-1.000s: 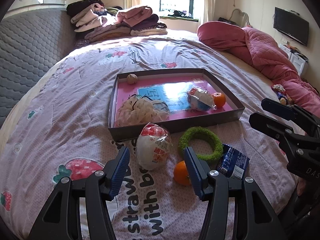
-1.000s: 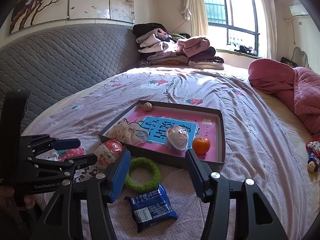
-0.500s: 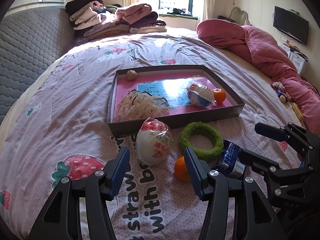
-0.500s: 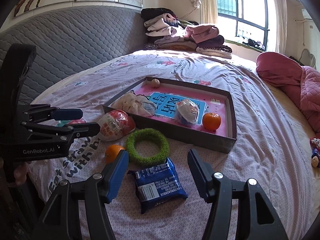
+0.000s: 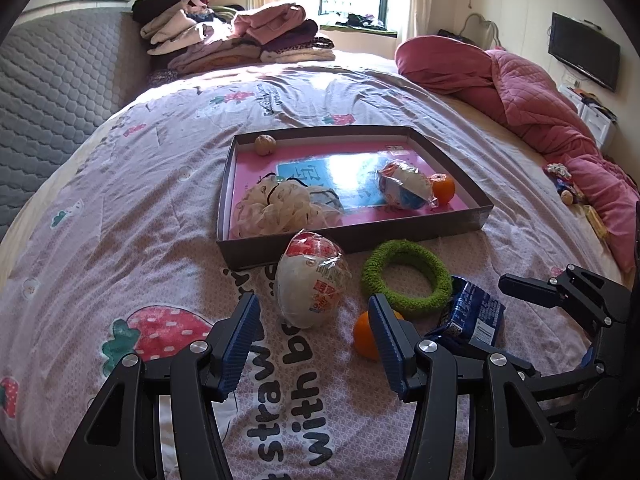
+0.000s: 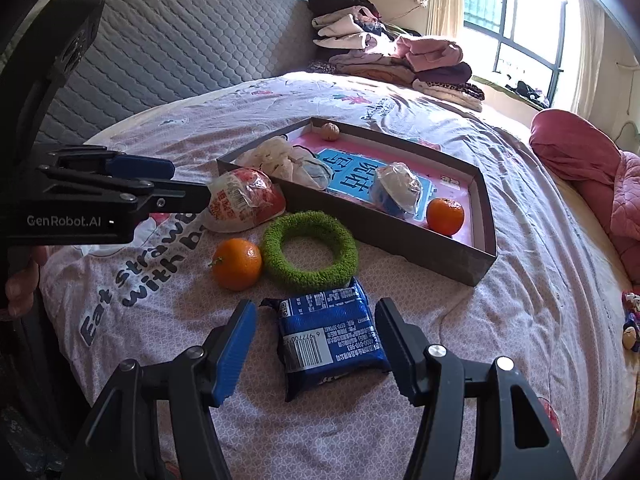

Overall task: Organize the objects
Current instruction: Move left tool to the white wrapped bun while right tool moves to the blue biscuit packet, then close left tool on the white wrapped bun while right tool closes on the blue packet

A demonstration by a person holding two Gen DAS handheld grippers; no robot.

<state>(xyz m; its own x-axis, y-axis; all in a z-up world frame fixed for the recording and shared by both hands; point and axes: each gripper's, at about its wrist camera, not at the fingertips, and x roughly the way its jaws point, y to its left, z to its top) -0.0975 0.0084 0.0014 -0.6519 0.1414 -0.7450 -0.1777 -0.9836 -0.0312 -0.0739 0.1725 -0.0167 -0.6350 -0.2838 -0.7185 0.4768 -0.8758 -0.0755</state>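
Four loose things lay on the soft printed bedsheet (image 6: pixel 520 280) in front of the shallow cardboard tray (image 6: pixel 400 236): a fuzzy green ring (image 6: pixel 310 276), a round orange (image 6: pixel 236 264), an egg-shaped toy in crinkled clear wrap (image 5: pixel 310 284) and a flat blue snack packet (image 6: pixel 332 340) of glossy foil with a white barcode label. The ring was touching the orange and the top edge of the packet. The egg-shaped toy leaned against the front wall of the tray.

Inside the tray, on its pink glossy bottom, there were a cream mesh bath puff (image 5: pixel 276 210), a small wrinkled walnut (image 5: pixel 265 145) in the far corner, a second wrapped egg-shaped toy (image 5: pixel 404 190) and another orange (image 5: pixel 443 189) just beside it.

The right hand-held gripper (image 6: pixel 316 348) was released, its ribbed blue pads standing on both sides of the snack packet without pressing on it. The left hand-held gripper (image 5: pixel 312 344) was also released and grasped nothing; the near end of the wrapped egg toy lay between its pads, and the loose orange was partly hidden behind its right finger.

Folded clothes (image 5: pixel 240 40) were piled at the far end of the bed, and a quilted pink blanket (image 5: pixel 540 112) lay at the side
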